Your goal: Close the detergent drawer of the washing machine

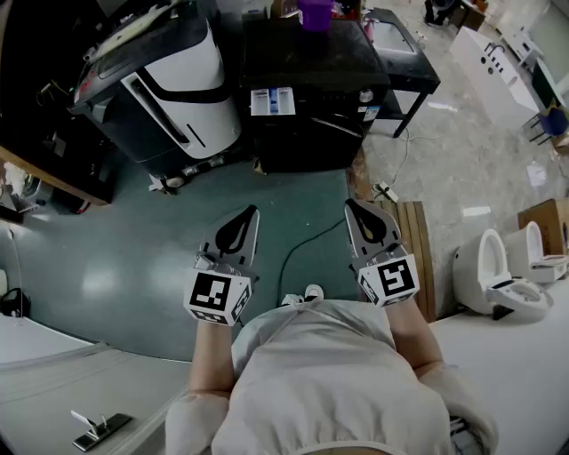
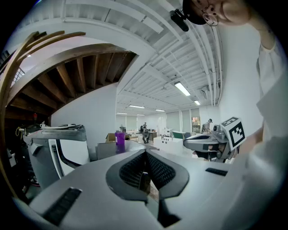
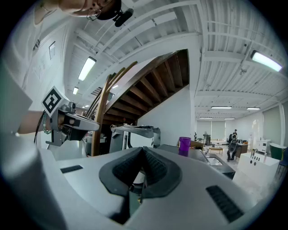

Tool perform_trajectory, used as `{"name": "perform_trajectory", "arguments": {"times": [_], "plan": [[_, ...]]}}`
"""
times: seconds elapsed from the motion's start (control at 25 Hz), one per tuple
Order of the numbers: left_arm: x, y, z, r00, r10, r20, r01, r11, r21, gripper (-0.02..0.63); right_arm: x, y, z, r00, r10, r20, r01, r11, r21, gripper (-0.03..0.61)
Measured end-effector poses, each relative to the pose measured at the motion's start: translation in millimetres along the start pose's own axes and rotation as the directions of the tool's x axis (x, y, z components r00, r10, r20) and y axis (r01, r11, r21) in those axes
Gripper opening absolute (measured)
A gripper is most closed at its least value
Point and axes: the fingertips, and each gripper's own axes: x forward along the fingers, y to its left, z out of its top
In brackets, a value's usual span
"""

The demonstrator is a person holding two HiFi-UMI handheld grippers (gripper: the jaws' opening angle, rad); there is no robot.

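The washing machine [image 1: 169,80], white with a dark grey top, stands at the far left on the green floor; it also shows as the washing machine [image 2: 49,148] and the washing machine [image 3: 135,132] in the gripper views. I cannot make out its detergent drawer. My left gripper [image 1: 252,211] and right gripper [image 1: 349,204] are held side by side close to the person's body, well short of the machine. Both point forward with tips together and nothing held. The left gripper view shows its own left gripper [image 2: 145,152] shut; the right gripper view shows its right gripper [image 3: 143,149] shut.
A black cabinet [image 1: 307,98] stands right of the machine, with a purple cup [image 1: 314,13] on top. A cable [image 1: 307,244] runs over the floor between the grippers. A wooden pallet [image 1: 416,253] and two white toilets [image 1: 498,275] are to the right.
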Motion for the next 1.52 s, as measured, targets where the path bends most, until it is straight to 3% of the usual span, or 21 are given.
{"name": "perform_trajectory", "arguments": {"times": [0.48,1.04,1.28,1.52], "plan": [[6.7,-1.0,-6.2,1.0,-0.003,-0.009,0.002,1.0,-0.011,0.018,3.8,4.6,-4.6,0.999,0.038,0.0,-0.038,0.999,-0.006,0.002],[54.6,-16.9,-20.6,0.998,0.008,-0.058,-0.01,1.0,-0.028,0.018,15.4,-48.1,-25.2,0.999,0.05,-0.015,-0.049,0.998,0.029,0.003],[85.4,12.3,-37.0,0.995,0.024,-0.095,-0.03,0.998,-0.057,0.018,59.5,-56.8,-38.1,0.995,0.088,-0.054,-0.087,0.996,0.015,0.003],[145.2,74.9,-37.2,0.998,-0.007,-0.067,0.003,0.998,-0.061,0.018,136.6,-82.6,-30.4,0.998,0.038,-0.046,-0.041,0.996,-0.078,0.003]]}}
